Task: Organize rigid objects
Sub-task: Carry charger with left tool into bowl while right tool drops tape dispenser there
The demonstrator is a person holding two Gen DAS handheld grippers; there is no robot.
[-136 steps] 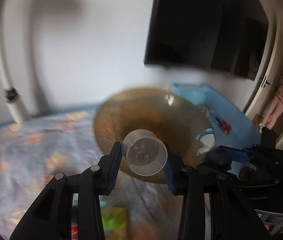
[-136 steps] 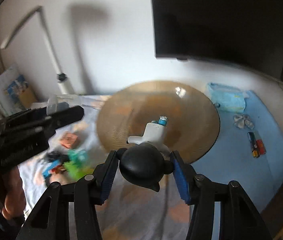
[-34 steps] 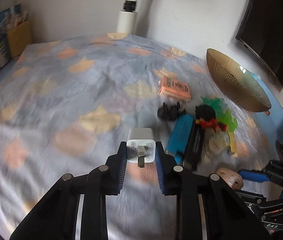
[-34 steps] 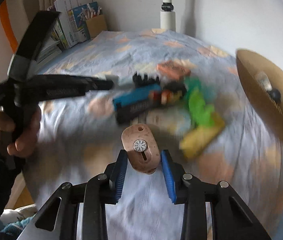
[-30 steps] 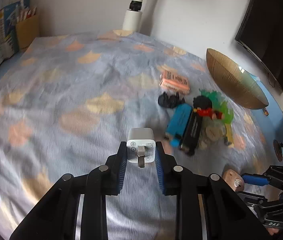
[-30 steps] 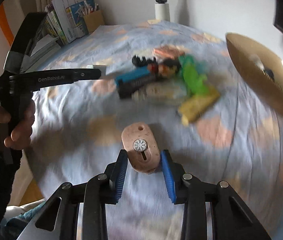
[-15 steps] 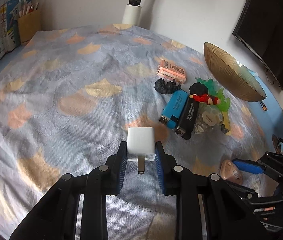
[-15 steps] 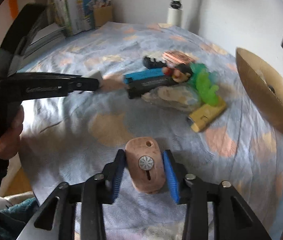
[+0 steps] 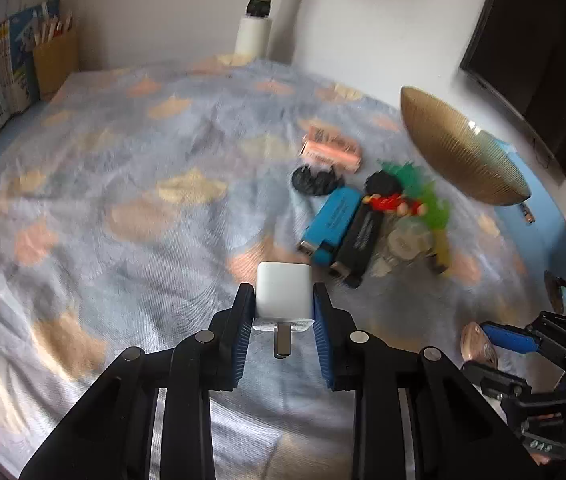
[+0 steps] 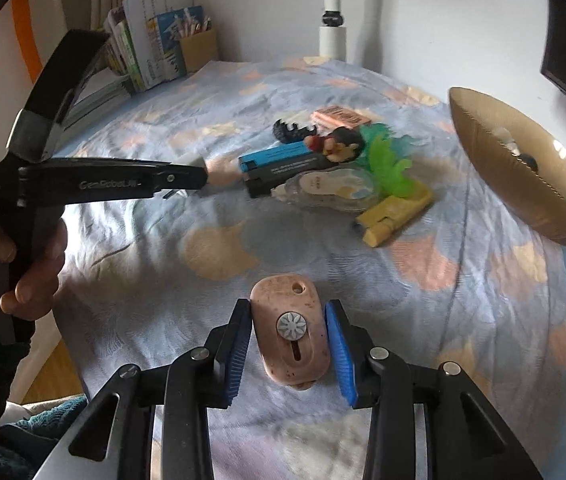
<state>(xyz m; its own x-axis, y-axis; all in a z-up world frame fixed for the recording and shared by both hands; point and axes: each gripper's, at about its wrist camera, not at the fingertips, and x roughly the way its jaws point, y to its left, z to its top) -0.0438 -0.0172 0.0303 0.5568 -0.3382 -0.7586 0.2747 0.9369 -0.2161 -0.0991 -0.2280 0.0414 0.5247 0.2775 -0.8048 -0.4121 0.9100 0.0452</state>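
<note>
My left gripper is shut on a white charger plug, held low over the patterned bedspread. It also shows from the side in the right wrist view. My right gripper is shut on a pink speckled oval tool with a grey flower dial, close to the bed's near edge; it shows in the left wrist view too. A pile of small objects lies ahead: a blue block, a black block, a toy figure, a tape dispenser.
A gold ribbed bowl with small items inside leans at the right, also in the left wrist view. An orange box, a black clip, green plastic and a yellow piece lie nearby. Books stand at the back left.
Both grippers let go of the clear cup and black object and now hold the charger and the pink tool. Over the last second both have sunk lower and swung slightly over the bed.
</note>
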